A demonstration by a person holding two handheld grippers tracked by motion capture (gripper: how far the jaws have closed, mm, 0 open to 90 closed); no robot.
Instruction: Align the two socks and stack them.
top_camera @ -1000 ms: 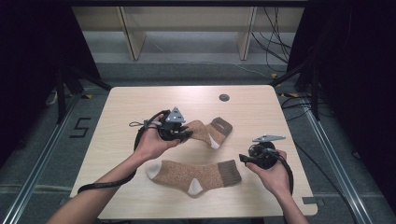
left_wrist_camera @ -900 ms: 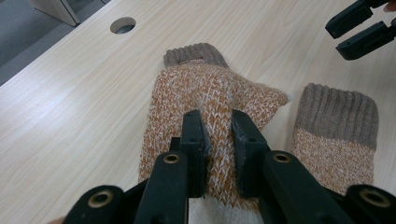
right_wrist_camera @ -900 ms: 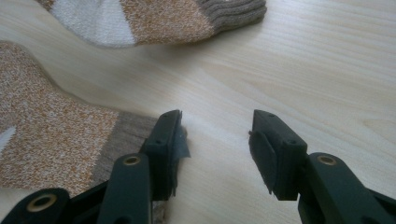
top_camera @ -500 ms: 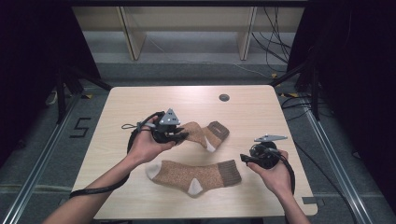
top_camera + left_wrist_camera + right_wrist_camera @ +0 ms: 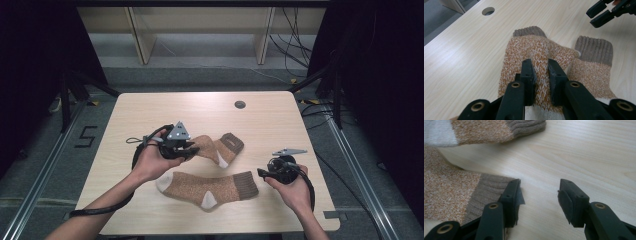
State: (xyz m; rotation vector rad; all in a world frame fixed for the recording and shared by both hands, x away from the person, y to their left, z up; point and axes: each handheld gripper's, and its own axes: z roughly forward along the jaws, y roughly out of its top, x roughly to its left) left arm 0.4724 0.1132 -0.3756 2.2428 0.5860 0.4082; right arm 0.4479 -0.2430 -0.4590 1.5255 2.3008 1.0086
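The left gripper point(image 5: 541, 72) pinches a raised fold of the farther orange-brown knitted sock point(image 5: 536, 50), its jaws nearly closed on the fabric near the white toe. In the high view this left gripper point(image 5: 186, 148), held in the left hand point(image 5: 152, 162), covers that sock's point(image 5: 222, 148) toe end, so the pinch itself is hidden there. The right gripper point(image 5: 539, 195) hovers with jaws wide apart and nothing between them, one jaw just beside the brown ribbed cuff of the nearer matching knitted sock point(image 5: 456, 195). From above, the nearer sock point(image 5: 207, 184) lies flat on the pale wooden surface point(image 5: 280, 120), the right gripper point(image 5: 267, 173) just off its cuff.
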